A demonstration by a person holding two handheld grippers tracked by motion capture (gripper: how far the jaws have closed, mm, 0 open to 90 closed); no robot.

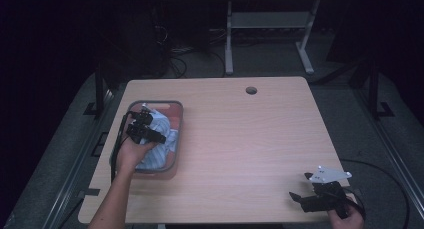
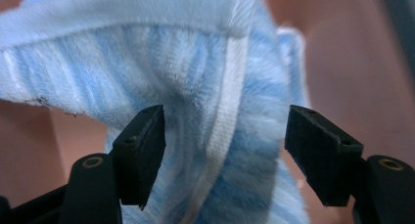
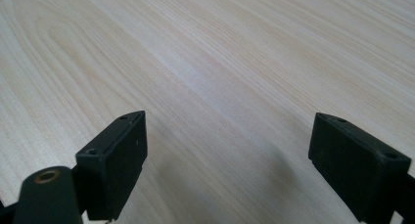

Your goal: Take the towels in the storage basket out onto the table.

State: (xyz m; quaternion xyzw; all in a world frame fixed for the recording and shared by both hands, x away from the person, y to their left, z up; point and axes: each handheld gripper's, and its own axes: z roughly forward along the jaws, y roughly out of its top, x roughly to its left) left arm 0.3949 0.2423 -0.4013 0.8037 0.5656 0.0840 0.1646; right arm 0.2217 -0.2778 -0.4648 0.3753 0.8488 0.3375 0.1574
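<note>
At the left of the high view, the left tongs [image 1: 145,125] were found apart astride the blue striped towel [image 2: 205,87] in the basket [image 1: 176,139], unclamped; the right tongs [image 3: 225,170], also apart, were noted over bare tabletop [image 1: 250,139].

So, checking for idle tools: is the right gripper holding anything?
No: the right gripper has its jaws wide apart over the bare wooden table, nothing between them.

Blue-and-white striped cloth [image 2: 205,77] in a pink bin [image 1: 172,109]

The bin's rim is grey, both grippers' jaws are black, and the table [image 1: 250,139] is pale wood grain.
</note>
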